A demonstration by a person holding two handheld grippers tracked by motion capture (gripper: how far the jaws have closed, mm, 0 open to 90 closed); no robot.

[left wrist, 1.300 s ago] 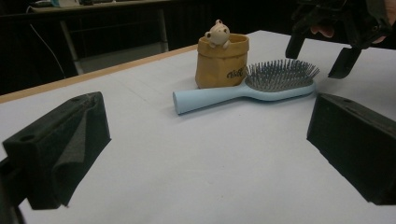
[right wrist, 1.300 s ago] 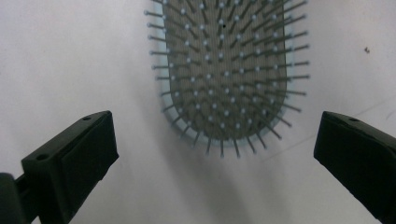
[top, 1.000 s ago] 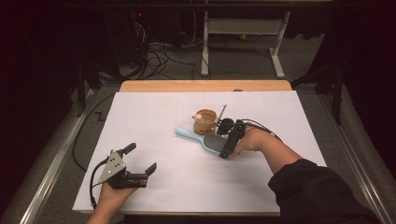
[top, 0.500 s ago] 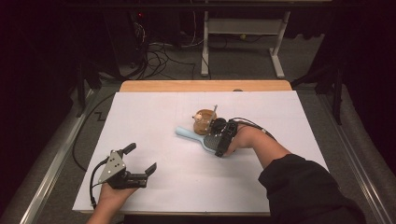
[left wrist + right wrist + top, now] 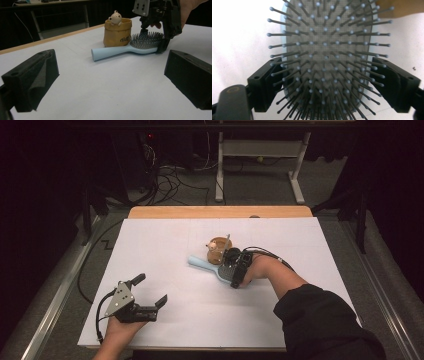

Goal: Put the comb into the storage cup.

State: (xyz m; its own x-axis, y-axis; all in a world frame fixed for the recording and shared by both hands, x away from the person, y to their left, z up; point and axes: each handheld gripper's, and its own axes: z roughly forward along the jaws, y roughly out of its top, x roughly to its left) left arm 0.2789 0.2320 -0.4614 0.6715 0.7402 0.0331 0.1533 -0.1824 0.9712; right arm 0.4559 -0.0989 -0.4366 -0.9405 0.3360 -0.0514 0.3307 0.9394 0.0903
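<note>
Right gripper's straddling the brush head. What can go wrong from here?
1. The right gripper has just been closing around the hairbrush; its jaws may catch bristles rather than the solid rim and slip.
2. The brush lies right beside the brown pot; lifting or twisting could tip it.
3. Held by the head, the handle may sag.

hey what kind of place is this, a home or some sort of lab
Most likely a lab or recording workspace, not a home: a white-covered table stands in a dark room, loose cables lie on the floor behind it, and a bare metal desk frame stands beyond.
</note>
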